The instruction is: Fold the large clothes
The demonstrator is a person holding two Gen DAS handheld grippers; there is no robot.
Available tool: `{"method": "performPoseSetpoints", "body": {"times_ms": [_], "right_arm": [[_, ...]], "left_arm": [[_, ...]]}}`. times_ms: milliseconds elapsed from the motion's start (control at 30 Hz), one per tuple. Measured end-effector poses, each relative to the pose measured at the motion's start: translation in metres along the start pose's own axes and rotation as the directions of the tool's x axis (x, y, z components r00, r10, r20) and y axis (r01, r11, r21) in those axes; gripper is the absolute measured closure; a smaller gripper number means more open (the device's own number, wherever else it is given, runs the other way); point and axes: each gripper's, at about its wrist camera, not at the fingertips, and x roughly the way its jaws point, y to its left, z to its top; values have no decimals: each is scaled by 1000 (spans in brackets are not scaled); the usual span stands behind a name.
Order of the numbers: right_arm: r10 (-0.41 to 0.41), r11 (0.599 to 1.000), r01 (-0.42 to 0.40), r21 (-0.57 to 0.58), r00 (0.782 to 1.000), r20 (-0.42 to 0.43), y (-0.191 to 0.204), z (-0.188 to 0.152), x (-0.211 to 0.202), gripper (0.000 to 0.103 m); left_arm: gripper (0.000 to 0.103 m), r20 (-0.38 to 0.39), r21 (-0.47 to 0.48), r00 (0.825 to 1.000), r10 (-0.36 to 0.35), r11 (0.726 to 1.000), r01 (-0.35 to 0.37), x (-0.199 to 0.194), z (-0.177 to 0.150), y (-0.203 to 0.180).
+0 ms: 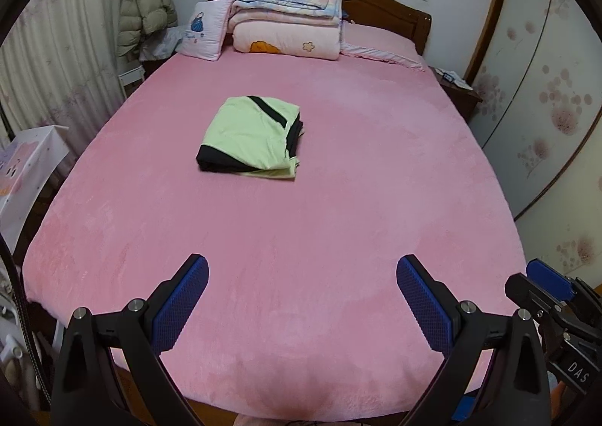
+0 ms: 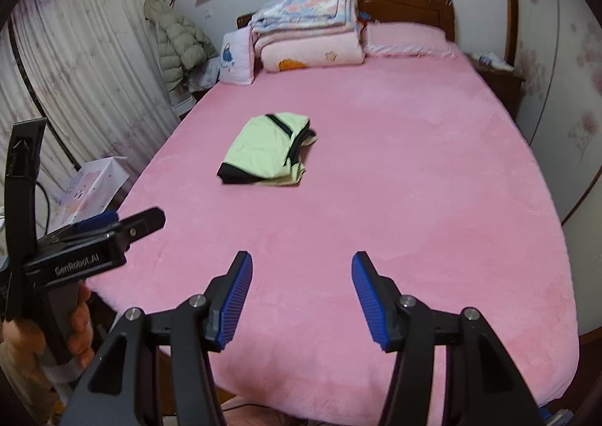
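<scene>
From the left wrist we see our left gripper (image 1: 303, 268) spread wide and empty, the folded pale-green garment with black trim (image 1: 250, 138) at twelve o'clock mid-bed on the pink plush bedspread (image 1: 338, 200); from the right wrist, our right gripper (image 2: 301, 268) gapes empty, garment at eleven.

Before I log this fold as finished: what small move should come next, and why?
Probably none on the cloth: keep both grippers back and end here. The green and black garment already lies as a compact folded bundle mid-bed on the pink sheet. The left gripper and right gripper hover near the foot of the bed, jaws open and empty, well clear of it.
</scene>
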Motion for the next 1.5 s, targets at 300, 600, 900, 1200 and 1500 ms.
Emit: {"method": "performPoseSetpoints", "body": {"times_ms": [300, 600, 900, 1200, 1500], "right_arm": [[-62, 996, 61, 68, 998, 16, -5, -18, -1, 48], [-89, 991, 90, 99, 996, -16, -9, -17, 9, 48], [-107, 987, 114, 114, 992, -68, -18, -12, 22, 48], [-122, 985, 132, 108, 988, -93, -28, -6, 29, 48], [-123, 985, 134, 112, 987, -100, -29, -6, 30, 48]], "left_arm": [[3, 12, 54, 1000, 19, 998, -20, 2, -12, -22], [3, 39, 115, 998, 53, 992, -57, 10, -9, -34], [3, 9, 146, 999, 38, 988, -39, 20, -8, -48], [3, -33, 132, 999, 22, 991, -17, 34, -3, -51], [3, -77, 128, 997, 13, 992, -3, 44, -3, -55]]}}
